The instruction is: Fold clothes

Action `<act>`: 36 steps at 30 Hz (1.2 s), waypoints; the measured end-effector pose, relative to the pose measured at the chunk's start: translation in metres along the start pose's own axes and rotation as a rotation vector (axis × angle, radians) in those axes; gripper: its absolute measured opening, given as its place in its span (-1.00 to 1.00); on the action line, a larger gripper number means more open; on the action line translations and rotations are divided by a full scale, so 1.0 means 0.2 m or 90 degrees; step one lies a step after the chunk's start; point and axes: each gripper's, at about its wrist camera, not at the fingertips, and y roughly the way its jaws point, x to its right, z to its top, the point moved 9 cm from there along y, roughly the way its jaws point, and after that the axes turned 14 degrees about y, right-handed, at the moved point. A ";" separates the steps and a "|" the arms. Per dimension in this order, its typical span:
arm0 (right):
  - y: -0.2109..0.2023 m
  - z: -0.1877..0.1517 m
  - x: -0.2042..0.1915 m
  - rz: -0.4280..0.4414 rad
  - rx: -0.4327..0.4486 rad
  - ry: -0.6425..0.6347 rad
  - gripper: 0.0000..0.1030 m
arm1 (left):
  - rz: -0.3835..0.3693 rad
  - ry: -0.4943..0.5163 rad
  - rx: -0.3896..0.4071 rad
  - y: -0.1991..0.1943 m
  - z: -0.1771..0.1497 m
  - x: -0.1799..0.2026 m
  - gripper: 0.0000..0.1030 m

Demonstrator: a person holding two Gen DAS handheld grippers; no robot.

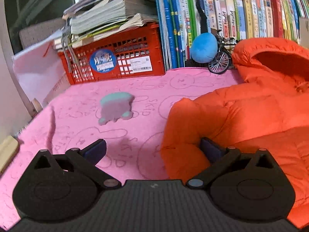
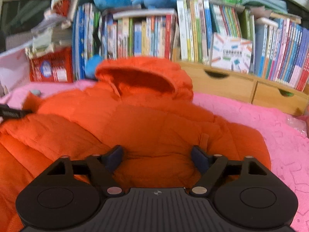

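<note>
— Right gripper [image 2: 156, 159] hangs low in its frame, jaws spread wide, nothing pinched, puffy orange jacket [image 2: 135, 119] bulging between them!

— And the left gripper [image 1: 154, 150]?

— Also open, one pad nudging the sleeve fold at lower right of its view, the other over the pink blanket [image 1: 87, 100].

— How will it handle?

— Light, soft, slippery and springy, I'd say. Grab a seam or cuff edge, not the padding.
</note>
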 end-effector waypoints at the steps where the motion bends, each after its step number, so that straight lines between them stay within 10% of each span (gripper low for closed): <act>1: -0.02 0.01 0.00 0.005 0.012 0.002 0.78 | -0.003 -0.004 -0.002 0.00 0.00 0.00 1.00; 9: 0.05 0.00 0.05 -0.033 -0.027 0.027 0.96 | -0.029 -0.096 -0.028 0.01 -0.01 -0.10 0.98; 13: 0.07 -0.02 0.06 -0.036 -0.043 0.031 0.98 | -0.081 -0.106 0.049 -0.19 0.17 0.01 0.97; 20: 0.03 -0.01 0.09 -0.021 -0.028 0.059 0.98 | -0.218 -0.025 0.146 -0.39 0.42 0.51 1.00; 27: -0.16 0.09 0.29 0.006 0.040 0.170 0.96 | -0.240 0.066 0.108 -0.29 0.33 0.82 1.00; 36: -0.11 0.06 0.38 -0.061 -0.011 0.098 0.96 | -0.234 0.081 0.107 -0.25 0.30 0.85 1.00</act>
